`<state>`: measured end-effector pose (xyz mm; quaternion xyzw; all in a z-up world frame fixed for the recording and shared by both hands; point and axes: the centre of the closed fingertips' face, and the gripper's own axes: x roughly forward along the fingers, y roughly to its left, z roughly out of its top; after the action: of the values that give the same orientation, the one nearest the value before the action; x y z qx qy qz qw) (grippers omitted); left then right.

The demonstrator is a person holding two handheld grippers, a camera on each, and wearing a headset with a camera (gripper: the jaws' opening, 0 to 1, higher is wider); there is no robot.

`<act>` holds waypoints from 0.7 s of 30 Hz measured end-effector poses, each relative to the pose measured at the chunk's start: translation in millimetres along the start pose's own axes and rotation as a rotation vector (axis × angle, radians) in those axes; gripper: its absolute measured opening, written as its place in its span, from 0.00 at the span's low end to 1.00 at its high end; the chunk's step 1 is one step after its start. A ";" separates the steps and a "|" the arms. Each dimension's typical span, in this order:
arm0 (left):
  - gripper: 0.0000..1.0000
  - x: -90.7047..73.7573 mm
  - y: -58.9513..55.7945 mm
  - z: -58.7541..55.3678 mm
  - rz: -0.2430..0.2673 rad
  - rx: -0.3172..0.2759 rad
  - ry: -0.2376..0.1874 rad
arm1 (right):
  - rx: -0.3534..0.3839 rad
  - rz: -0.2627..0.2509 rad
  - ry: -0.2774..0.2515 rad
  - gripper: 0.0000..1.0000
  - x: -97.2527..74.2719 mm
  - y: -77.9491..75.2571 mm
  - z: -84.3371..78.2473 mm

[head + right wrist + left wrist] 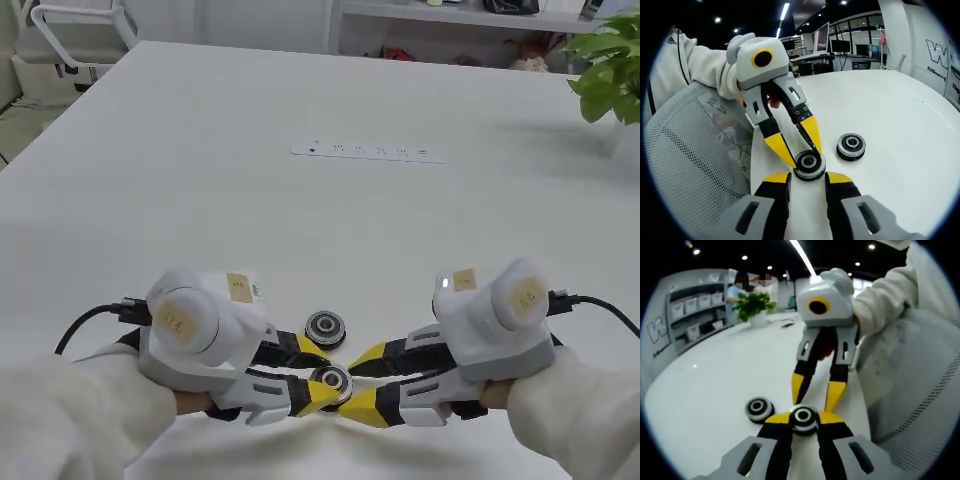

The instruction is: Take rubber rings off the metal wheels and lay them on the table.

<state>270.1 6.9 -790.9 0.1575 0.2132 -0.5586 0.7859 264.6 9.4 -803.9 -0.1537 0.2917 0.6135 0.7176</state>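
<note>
- Rubber ring is not yet off. It is the dark outer band of the metal wheel, which lies flat on the table between the tips of both grippers.
- Left gripper has its jaws closed on that wheel, one tip on either side of the rim. Right gripper has its jaws a little apart, tips just short of the wheel, holding nothing.
- The band looks thin and snug, so the right tips may skate over it without catching an edge.
- A pull from the right could tug the wheel out of the left jaws, which pinch only a curved rim. The wheel could then skid away.
- Four tips crowd one small wheel, so they may knock each other. The left jaws may also be pinning the band that has to peel.
- Second wheel lies just beyond the held wheel, near enough for an escaping wheel to strike.
- Power strip lies well beyond the wheel and the plant farther off. Neither is in the way.
</note>
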 end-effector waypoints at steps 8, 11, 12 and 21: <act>0.16 0.2 3.7 -0.1 0.011 0.013 0.002 | 0.021 -0.013 -0.013 0.22 1.2 -2.8 0.9; 0.16 -0.3 2.9 -0.3 0.006 0.023 0.000 | 0.023 -0.018 -0.018 0.22 1.4 -4.2 0.9; 0.14 -0.1 2.1 -0.3 0.004 0.023 -0.002 | 0.027 -0.019 -0.017 0.22 1.4 -4.3 0.6; 0.14 3.7 3.4 0.4 0.005 0.004 -0.020 | 0.009 -0.018 -0.013 0.20 2.8 -3.5 -1.5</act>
<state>274.4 4.9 -792.5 0.1540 0.2038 -0.5585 0.7892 267.8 10.1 -807.3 -0.1488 0.2885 0.6068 0.7255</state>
